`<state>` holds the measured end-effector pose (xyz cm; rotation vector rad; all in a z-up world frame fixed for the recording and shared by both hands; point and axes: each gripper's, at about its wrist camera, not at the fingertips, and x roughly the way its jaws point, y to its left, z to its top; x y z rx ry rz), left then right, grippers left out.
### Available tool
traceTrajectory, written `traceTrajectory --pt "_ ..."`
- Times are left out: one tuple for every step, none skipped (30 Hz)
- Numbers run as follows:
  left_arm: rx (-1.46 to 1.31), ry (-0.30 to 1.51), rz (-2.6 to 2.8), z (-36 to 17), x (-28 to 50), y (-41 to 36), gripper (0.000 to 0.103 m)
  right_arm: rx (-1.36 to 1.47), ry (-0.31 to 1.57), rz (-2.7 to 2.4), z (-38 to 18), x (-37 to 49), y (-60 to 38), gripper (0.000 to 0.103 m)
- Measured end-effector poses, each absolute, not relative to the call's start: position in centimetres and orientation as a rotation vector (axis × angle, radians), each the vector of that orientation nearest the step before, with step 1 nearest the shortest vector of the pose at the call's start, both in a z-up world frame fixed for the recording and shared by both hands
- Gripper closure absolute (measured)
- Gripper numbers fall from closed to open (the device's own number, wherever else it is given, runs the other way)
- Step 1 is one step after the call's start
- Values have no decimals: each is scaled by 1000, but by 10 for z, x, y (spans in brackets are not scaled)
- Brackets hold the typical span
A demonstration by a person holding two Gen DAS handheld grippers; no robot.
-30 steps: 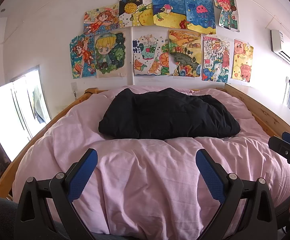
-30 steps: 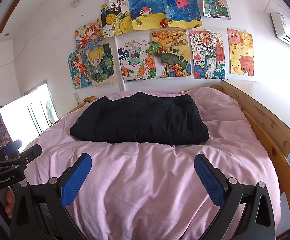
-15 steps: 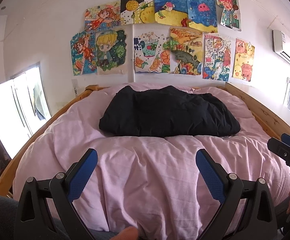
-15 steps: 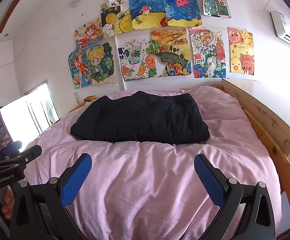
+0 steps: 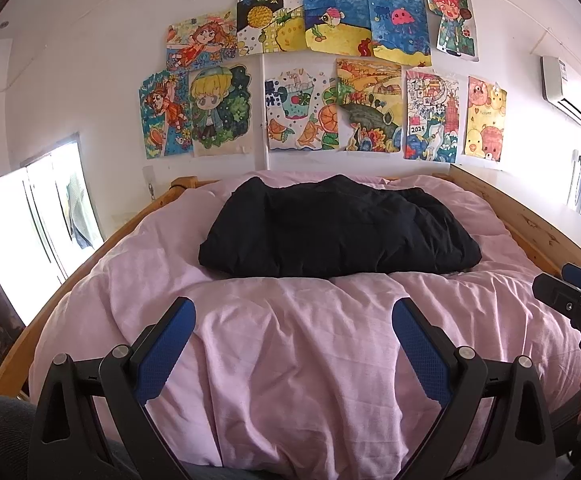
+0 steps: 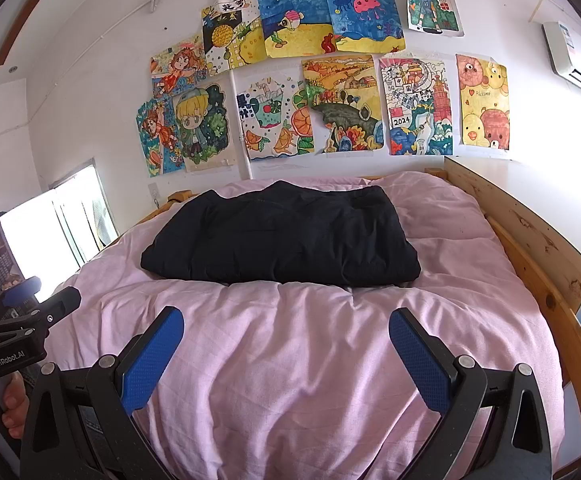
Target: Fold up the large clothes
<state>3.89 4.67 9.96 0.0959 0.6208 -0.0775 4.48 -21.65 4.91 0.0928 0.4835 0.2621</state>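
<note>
A black garment lies folded into a thick rectangle on the far half of a pink duvet; the right wrist view shows the same black garment on that duvet. My left gripper hangs open over the near part of the bed, well short of the garment, nothing between its blue pads. My right gripper is likewise open and empty, beside the left. Each gripper shows at the edge of the other's view, held by a hand.
A wooden bed frame borders the mattress, its rail high on the right. Several colourful drawings cover the back wall. A bright window sits at the left, an air conditioner at the upper right.
Both views have tilted slightly, so the bed sits a little lower in frame. The garment lies as before and both grippers stay open.
</note>
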Motion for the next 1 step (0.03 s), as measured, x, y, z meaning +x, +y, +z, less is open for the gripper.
traceTrajectory --pt "95 625 -78 99 39 47 6 92 483 262 50 45 -216 0"
